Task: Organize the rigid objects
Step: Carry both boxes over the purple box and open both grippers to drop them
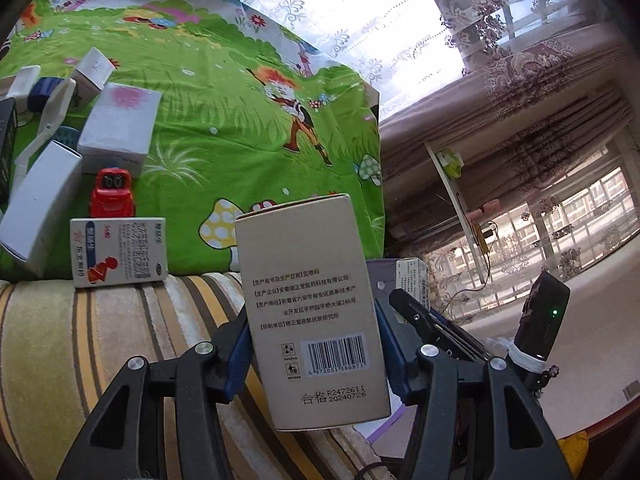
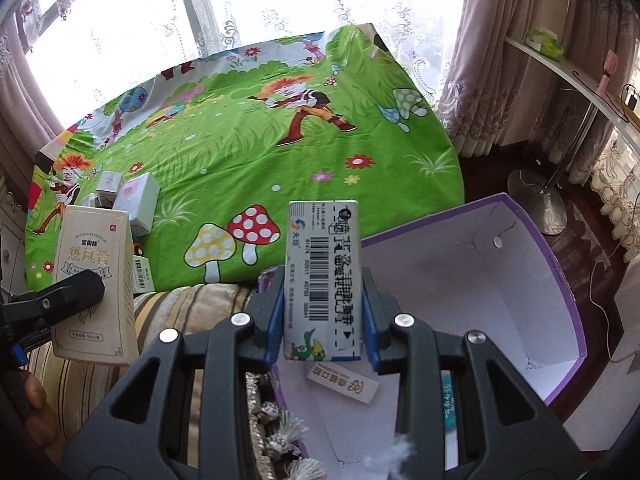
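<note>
Left wrist view: a bed under a green cartoon sheet [image 1: 224, 128], each claw clenched on a carton beside the purple box [image 2: 500, 280].

Lace curtains [image 1: 340, 12] hang behind the green cartoon sheet, and a striped cushion [image 1: 100, 332] lies along its near edge; the purple box, white inside, sits open just off the sheet's near right corner. The left gripper [image 1: 314, 344] clamps an upright tan carton [image 1: 312, 312] between its blue pads, over the striped cushion at the sheet's near edge. The right gripper [image 2: 322, 320] grips a slim blue-and-white carton [image 2: 322, 280] by its sides, over the purple box's near left rim. On the sheet's left part lie several white boxes [image 1: 120, 124], a red toy car [image 1: 110, 194] and a small medicine box [image 1: 116, 252] at the edge. Two small packets [image 2: 344, 386] rest on the floor of the purple box.
</note>
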### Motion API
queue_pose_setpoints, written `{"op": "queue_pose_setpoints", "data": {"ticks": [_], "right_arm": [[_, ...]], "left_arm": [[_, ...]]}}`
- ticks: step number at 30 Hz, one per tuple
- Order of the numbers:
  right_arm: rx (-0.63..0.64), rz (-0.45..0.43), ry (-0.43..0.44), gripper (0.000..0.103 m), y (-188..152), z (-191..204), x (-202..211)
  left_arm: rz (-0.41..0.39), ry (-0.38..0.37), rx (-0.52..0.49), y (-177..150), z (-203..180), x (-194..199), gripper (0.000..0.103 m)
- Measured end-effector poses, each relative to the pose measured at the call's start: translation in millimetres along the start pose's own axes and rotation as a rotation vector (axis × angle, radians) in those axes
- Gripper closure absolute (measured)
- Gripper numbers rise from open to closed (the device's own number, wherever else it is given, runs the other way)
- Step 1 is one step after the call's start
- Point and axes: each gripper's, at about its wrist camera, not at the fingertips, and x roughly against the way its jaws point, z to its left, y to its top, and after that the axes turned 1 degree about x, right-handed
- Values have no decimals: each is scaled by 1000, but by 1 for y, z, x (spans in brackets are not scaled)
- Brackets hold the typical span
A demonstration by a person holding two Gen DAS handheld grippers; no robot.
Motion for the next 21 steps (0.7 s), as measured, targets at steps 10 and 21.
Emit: {"op": "queue_pose_setpoints", "data": {"ticks": [10, 21], "right_arm": [[-47, 9, -68, 66, -10, -42, 11], [-120, 10, -94, 35, -14, -68, 15]], "left_arm": [[142, -89, -115, -22, -36, -33, 47], [265, -147, -216, -37, -57, -50, 34]]}}
